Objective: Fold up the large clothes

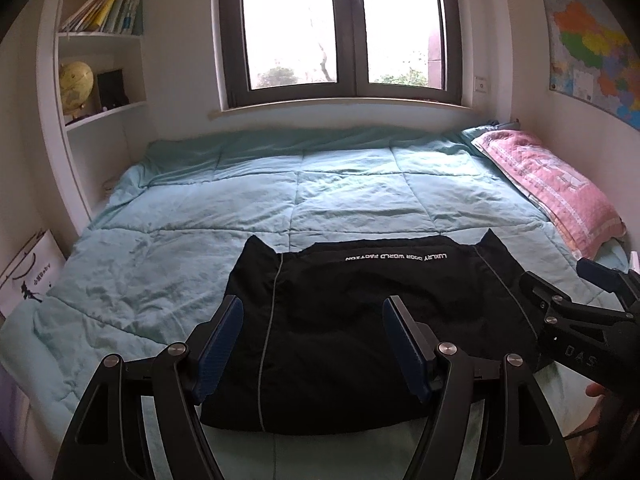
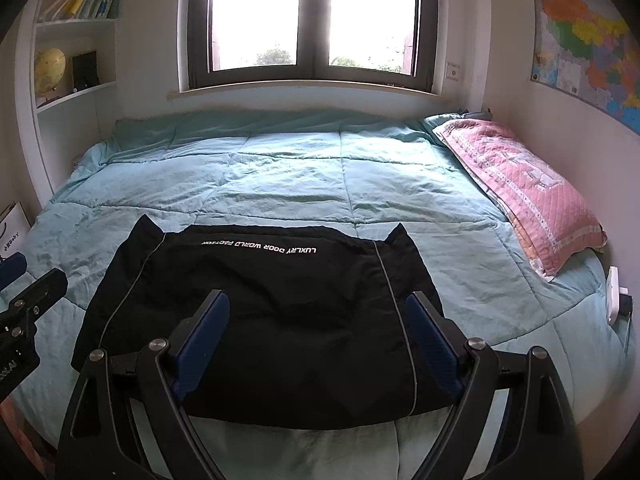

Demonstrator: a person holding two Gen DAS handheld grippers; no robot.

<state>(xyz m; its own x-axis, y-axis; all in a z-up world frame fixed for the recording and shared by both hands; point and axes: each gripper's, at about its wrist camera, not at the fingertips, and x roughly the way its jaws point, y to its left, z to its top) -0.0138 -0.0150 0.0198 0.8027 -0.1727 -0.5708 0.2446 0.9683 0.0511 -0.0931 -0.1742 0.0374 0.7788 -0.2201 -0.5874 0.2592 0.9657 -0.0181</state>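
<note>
Teal quilt (image 1: 200, 216) | black garment (image 1: 360, 320) near edge hidden by open jaws

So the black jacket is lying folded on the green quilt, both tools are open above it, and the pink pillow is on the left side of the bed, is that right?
Not quite: the pink pillow lies on the right side of the bed, under the wall map, as the right wrist view shows. The rest holds: the black jacket lies folded on the green quilt, with the left tool and right tool open above it.
</note>
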